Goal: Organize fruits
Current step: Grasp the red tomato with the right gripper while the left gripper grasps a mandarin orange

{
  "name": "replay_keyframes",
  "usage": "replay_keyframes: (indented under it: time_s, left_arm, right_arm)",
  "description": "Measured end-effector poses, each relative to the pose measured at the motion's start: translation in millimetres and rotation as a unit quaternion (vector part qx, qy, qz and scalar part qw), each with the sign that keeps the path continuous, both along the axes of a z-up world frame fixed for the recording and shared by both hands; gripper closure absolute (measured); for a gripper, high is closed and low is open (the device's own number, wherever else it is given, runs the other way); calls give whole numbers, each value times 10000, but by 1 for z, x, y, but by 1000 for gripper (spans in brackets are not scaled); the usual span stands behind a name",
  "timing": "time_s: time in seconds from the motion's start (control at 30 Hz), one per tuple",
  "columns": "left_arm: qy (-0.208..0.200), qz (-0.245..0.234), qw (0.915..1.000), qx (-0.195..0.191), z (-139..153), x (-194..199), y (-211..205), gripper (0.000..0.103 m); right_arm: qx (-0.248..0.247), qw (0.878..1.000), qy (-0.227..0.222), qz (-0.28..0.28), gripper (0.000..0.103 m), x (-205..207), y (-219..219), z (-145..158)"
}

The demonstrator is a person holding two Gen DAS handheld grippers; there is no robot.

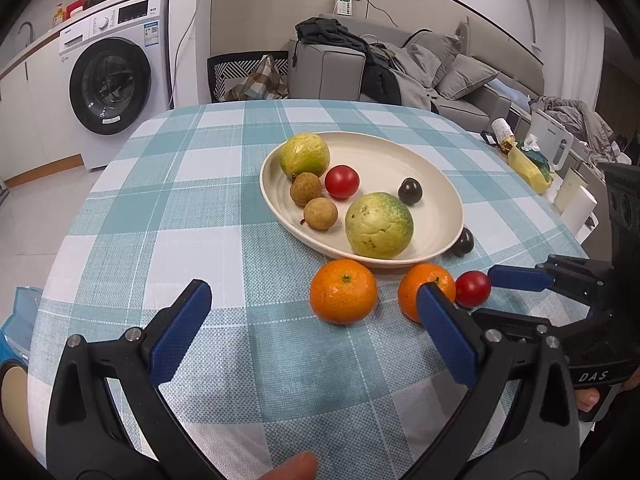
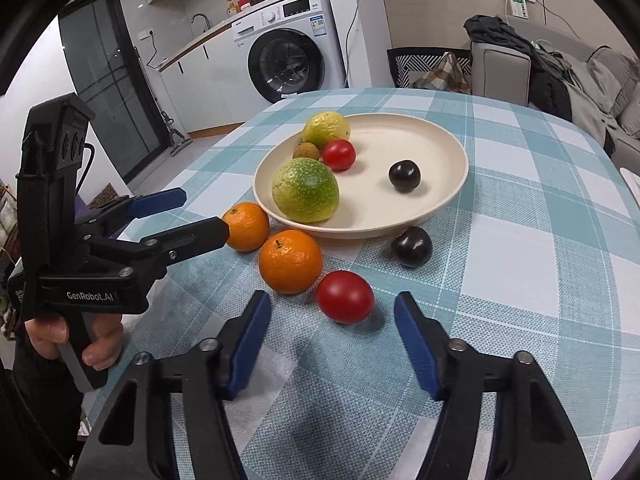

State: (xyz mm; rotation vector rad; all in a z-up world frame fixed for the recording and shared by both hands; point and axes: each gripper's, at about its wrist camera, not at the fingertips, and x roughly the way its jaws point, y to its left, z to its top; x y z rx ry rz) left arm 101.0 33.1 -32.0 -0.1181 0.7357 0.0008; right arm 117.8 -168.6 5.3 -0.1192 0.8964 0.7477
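A cream plate (image 1: 400, 160) (image 2: 440, 140) holds two green-yellow fruits (image 1: 379, 225), two brown longans (image 1: 320, 214), a red tomato (image 1: 341, 182) and a dark plum (image 1: 409, 191). On the cloth in front lie two oranges (image 1: 343, 291) (image 2: 290, 261), a red tomato (image 2: 345, 297) (image 1: 473, 289) and a dark plum (image 2: 412, 246). My left gripper (image 1: 316, 308) is open and empty, near the oranges. My right gripper (image 2: 332, 312) is open, its fingers either side of the loose tomato, just short of it.
The round table has a blue checked cloth (image 1: 200, 200). A washing machine (image 1: 116, 80) stands at the back left, a grey sofa (image 1: 440, 72) with clothes behind. Bags and white boxes (image 1: 560, 176) sit beside the table's right edge.
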Motion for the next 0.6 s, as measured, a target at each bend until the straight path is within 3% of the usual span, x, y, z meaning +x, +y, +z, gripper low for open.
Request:
replay_keyframes:
  time_s: [0.13, 0.6]
  left_arm:
    - [4, -13, 10000, 9, 0, 0, -1, 1]
    - [212, -209, 9995, -42, -7, 6, -5, 1]
  right_arm:
    - [2, 10000, 61, -45, 53, 2, 0, -1]
    - [62, 9995, 263, -163, 68, 12, 0, -6]
